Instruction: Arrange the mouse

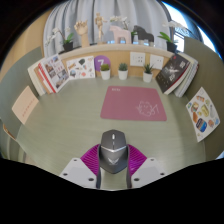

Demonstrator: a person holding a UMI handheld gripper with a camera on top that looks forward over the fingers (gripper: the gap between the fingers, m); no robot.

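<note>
A grey and black computer mouse [112,150] sits between my two fingers, its nose pointing away from me. The magenta pads [92,158] press against both of its sides. My gripper [112,162] is shut on the mouse and holds it over the greenish table top [60,135]. A pink mouse mat [132,101] lies flat on the table beyond the fingers, a little to the right. The mouse is well short of the mat.
Books and cards lean around the table: at the left [52,72], at the right [203,110] and at the far right [172,72]. Small potted plants [123,70] stand behind the mat. A shelf with figurines [120,35] runs along the back.
</note>
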